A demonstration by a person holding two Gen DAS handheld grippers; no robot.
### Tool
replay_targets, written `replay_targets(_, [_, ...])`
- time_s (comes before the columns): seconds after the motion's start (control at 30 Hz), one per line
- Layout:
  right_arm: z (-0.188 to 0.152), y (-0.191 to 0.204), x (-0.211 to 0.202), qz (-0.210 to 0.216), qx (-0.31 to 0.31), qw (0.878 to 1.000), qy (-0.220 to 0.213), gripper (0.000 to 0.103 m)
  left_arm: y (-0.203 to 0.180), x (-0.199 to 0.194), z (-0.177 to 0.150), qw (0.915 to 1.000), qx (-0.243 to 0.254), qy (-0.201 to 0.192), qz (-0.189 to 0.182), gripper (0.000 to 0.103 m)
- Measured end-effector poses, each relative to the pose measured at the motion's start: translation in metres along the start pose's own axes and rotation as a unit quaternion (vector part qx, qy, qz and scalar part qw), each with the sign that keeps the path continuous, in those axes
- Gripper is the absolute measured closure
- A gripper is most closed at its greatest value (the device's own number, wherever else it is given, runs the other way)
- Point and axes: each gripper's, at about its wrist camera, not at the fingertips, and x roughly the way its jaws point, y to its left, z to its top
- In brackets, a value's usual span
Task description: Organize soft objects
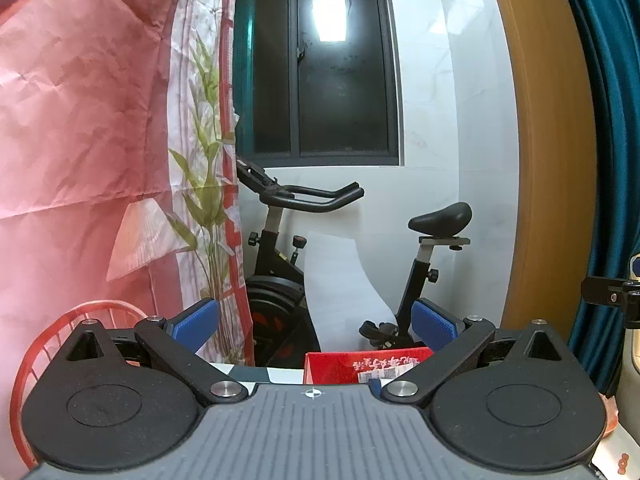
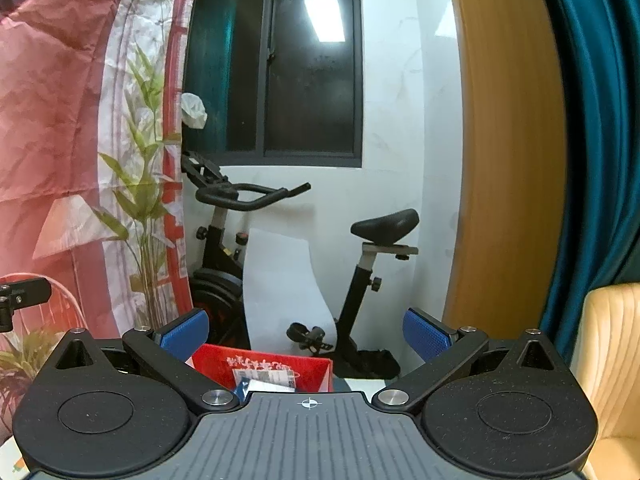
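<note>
No soft object shows between the fingers in either view. My left gripper (image 1: 316,326) is open and empty, its blue pads (image 1: 198,322) spread wide, held level and facing a room corner. My right gripper (image 2: 306,330) is also open and empty, with blue pads (image 2: 426,336) wide apart. A red box (image 1: 360,368) with printed labels sits just below and ahead of both grippers; it also shows in the right wrist view (image 2: 264,368). A piece of the right gripper's body (image 1: 612,296) shows at the right edge of the left wrist view.
A black exercise bike (image 1: 304,240) stands ahead under a dark window (image 1: 316,60). A pink and floral hanging sheet (image 1: 80,140) fills the left. A red wire basket (image 1: 60,340) sits low left. A wooden door frame (image 2: 500,140), teal curtain (image 2: 592,120) and tan chair (image 2: 612,360) are right.
</note>
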Motion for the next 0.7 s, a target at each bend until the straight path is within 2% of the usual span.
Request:
replay_targets(0.4, [-0.005,0.0,0.011,-0.005,0.0,1.0,0.015,0.0,0.003,0.006,-0.002,1.0,-0.003,0.007,0.002,0.0])
replay_targets(0.7, [-0.007,-0.001,0.015,-0.005,-0.002,1.0,0.018,0.0,0.002,0.004,-0.003,1.0,0.004,-0.003,0.006,0.0])
